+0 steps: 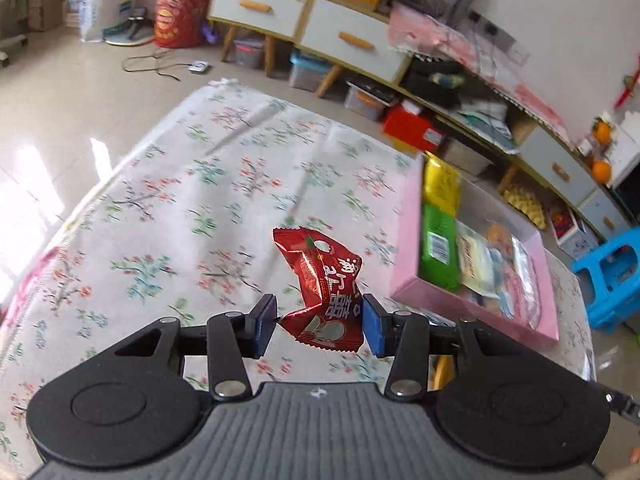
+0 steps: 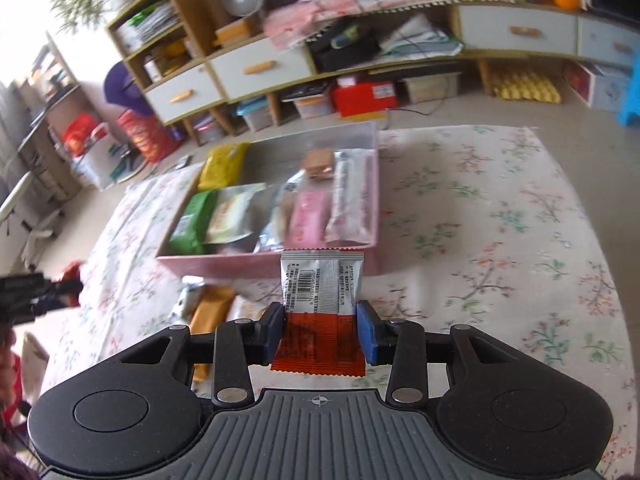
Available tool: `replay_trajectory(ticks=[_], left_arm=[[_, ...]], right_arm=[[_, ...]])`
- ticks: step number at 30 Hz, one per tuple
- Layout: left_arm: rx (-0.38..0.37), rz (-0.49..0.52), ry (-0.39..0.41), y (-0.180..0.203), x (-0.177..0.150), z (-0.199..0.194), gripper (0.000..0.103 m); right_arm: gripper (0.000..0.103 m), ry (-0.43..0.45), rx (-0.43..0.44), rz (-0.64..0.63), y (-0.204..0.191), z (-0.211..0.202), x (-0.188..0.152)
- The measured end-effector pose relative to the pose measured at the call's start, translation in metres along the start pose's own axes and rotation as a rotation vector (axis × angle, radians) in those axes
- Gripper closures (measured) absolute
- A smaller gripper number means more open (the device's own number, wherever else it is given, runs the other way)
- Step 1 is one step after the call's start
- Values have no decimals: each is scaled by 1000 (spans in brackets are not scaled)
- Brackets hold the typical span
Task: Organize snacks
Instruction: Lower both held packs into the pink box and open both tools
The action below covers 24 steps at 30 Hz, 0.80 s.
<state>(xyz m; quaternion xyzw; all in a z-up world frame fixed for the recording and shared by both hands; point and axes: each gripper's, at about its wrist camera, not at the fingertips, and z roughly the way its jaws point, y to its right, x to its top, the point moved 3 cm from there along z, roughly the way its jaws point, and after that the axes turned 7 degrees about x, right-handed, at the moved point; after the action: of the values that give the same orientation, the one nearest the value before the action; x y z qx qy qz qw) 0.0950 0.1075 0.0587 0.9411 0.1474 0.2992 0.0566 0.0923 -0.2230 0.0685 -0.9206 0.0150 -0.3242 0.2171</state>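
Observation:
My left gripper [image 1: 318, 326] is shut on a crumpled red snack packet [image 1: 326, 288] and holds it above the floral tablecloth [image 1: 180, 208], left of the pink box [image 1: 408, 216]. My right gripper [image 2: 322, 332] is shut on a red and silver snack packet [image 2: 322, 288], barcode side up, just in front of the pink box [image 2: 260, 266]. The box holds several snack packs: yellow [image 2: 222, 164], green [image 2: 190, 224], cream and pink ones. The left gripper with its red packet shows at the left edge of the right wrist view [image 2: 60, 292].
An orange-brown packet [image 2: 210, 312] and a silver one [image 2: 192, 286] lie on the cloth in front of the box. A low cabinet with drawers [image 1: 312, 24] and storage bins stands beyond the table. A blue stool [image 1: 612, 276] stands to the right.

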Motion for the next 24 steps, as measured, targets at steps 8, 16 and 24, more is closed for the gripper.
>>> replay_trajectory(ticks=[8, 16, 24], left_arm=[[-57, 69, -3, 29, 0, -2, 61], [-167, 119, -10, 90, 21, 18, 60], [-220, 130, 5, 142, 53, 75, 65]], right_arm=[[65, -7, -3, -19, -5, 8, 12], [65, -19, 4, 72, 24, 45, 57], [65, 32, 139, 176, 36, 89, 99]])
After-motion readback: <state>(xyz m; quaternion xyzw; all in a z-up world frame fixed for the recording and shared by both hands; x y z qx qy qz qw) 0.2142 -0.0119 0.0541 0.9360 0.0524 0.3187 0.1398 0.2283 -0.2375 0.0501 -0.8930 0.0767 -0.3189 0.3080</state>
